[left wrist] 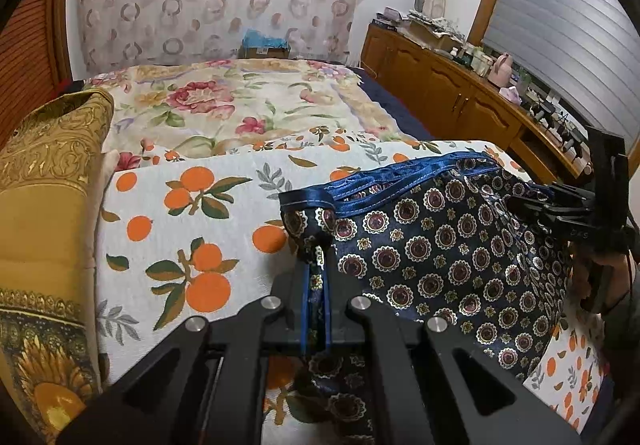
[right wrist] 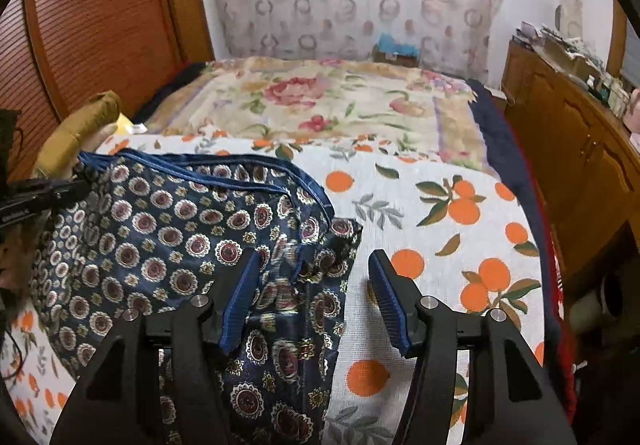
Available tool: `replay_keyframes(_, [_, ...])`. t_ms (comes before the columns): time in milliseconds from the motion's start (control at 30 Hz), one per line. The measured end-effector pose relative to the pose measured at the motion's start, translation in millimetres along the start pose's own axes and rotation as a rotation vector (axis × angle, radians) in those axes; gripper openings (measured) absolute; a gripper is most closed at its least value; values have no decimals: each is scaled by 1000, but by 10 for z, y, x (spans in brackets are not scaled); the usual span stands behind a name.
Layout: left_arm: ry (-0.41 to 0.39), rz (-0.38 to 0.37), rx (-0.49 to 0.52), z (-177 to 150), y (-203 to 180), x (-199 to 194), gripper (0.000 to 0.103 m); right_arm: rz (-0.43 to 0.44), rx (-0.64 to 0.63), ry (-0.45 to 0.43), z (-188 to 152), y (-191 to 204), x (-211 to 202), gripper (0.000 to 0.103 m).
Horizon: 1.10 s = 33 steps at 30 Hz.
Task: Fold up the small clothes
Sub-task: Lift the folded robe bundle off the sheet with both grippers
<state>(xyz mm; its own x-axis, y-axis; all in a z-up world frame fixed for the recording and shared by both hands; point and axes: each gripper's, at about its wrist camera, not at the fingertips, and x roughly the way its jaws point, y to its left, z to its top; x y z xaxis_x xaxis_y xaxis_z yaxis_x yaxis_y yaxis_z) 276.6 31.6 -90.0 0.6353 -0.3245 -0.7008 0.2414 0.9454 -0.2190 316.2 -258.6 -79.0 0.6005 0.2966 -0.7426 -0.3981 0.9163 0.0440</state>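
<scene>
Dark blue patterned shorts [left wrist: 440,249] with a shiny blue waistband lie on an orange-print cloth [left wrist: 192,229] on the bed. My left gripper [left wrist: 316,285] is shut on the shorts' left corner. My right gripper [right wrist: 312,265] is open, its blue pads [right wrist: 388,297] wide apart; its left finger rests on the shorts [right wrist: 160,237] and the garment's right edge lies between the jaws. The right gripper also shows in the left wrist view [left wrist: 560,205] at the shorts' right side. The left gripper shows in the right wrist view [right wrist: 48,191] at the far left edge.
A gold patterned pillow [left wrist: 48,205] sits at the bed's left. A floral blanket [left wrist: 240,105] covers the far half of the bed. A wooden cabinet [left wrist: 460,93] with clutter runs along the right wall. A wooden panel [right wrist: 100,17] stands on the left.
</scene>
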Motion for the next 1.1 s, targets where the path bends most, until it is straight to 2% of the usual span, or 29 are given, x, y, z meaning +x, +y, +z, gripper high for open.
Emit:
replay_keyframes(300, [22, 3, 3, -23, 14, 80, 2, 17, 3, 34, -9, -29, 124, 62])
replay_keyframes(333, [23, 1, 5, -28, 23, 82, 2, 20, -14, 35, -19, 5, 120, 58])
replay_keyframes(367, [25, -2, 9, -33, 23, 90, 2, 23, -31, 37, -22, 38, 125, 47])
replay_keyframes(400, [26, -6, 15, -30, 22, 96, 2, 42, -45, 37, -33, 69, 123, 41])
replay_keyframes(467, [17, -39, 14, -35, 0, 52, 1, 79, -53, 44, -38, 105, 122, 18])
replay_keyframes(533, [-5, -39, 29, -21, -54, -38, 1, 123, -54, 49, -44, 127, 113, 10])
replay_keyframes(667, [-86, -54, 47, 19, -189, -381, 1, 146, -50, -2, -50, 173, -4, 8])
replay_keyframes(800, [-153, -65, 54, 26, -259, -733, 1, 161, -43, -88, 1, 255, -271, 7])
replay_keyframes(1100, [-264, -9, 63, 9, -186, -1329, 1, 192, -104, -205, 171, 625, -714, 7])
